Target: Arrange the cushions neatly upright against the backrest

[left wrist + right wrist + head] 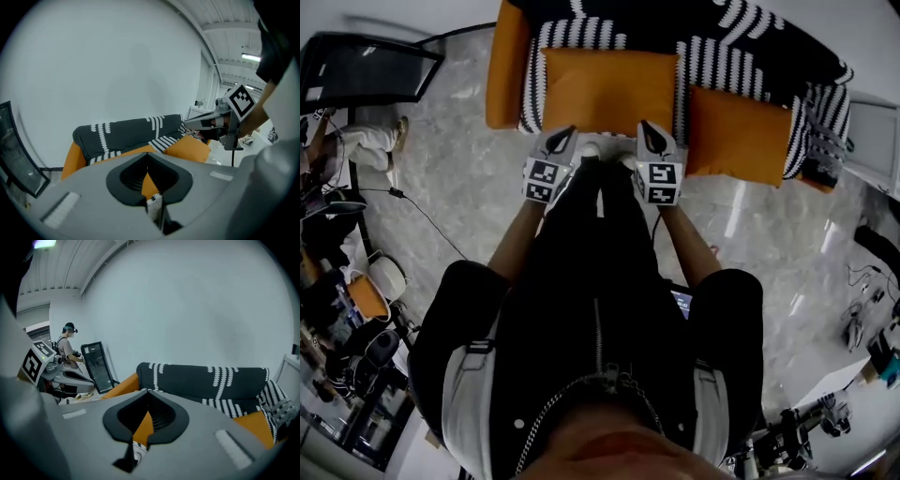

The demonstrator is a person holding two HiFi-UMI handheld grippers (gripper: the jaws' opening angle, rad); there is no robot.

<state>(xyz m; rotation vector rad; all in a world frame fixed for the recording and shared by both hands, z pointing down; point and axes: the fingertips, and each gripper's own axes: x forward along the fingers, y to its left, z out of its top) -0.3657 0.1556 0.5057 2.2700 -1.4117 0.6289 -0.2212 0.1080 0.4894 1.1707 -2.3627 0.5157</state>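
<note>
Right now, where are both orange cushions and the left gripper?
large orange cushion [609, 89]: head view, centre of face.
small orange cushion [739, 134]: head view, centre of face.
left gripper [565, 133]: head view, between its fingertips.

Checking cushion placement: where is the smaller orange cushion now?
Head view: the smaller orange cushion lies on the sofa at picture right, beside the larger orange cushion.

black zipped jacket [581, 309], seemingly pale side panels [465, 398]

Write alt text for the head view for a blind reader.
From above: a person in black holds the left gripper and right gripper, both shut and empty, side by side toward an orange sofa. Two orange cushions lie on its seat: left cushion straight ahead, right cushion beside it.
</note>
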